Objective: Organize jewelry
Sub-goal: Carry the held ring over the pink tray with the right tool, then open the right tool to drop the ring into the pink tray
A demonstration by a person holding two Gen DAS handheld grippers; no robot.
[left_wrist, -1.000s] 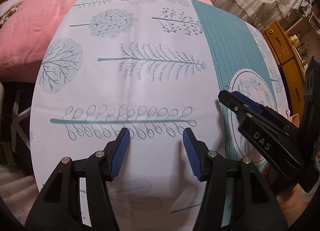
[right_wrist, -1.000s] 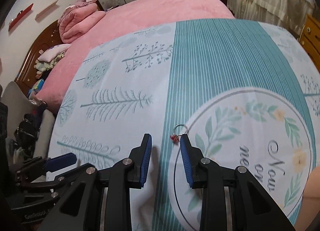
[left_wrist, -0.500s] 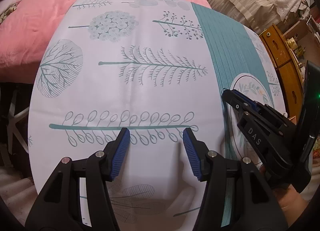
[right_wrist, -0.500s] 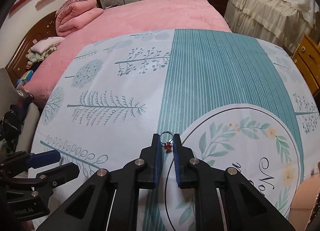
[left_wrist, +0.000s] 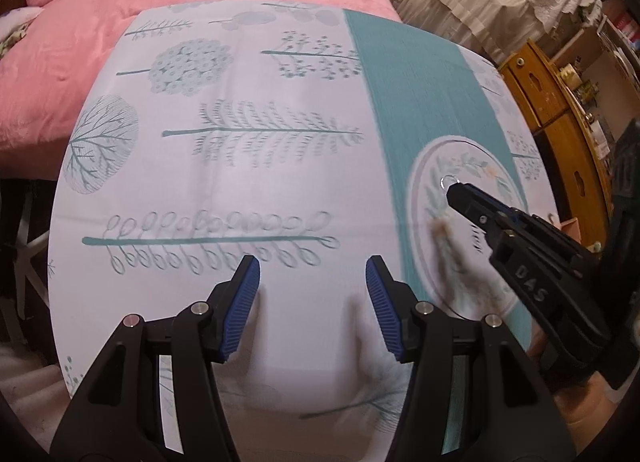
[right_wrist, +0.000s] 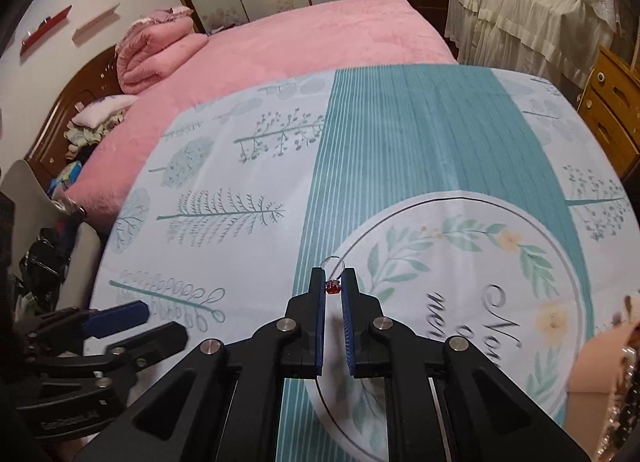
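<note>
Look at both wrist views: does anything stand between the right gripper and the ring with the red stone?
Nothing does. The right gripper has just closed on the ring; the red stone sits pinched between its blue pads, the loop poking out past the tips. The left gripper stands open and empty over the tablecloth, off to one side.
</note>
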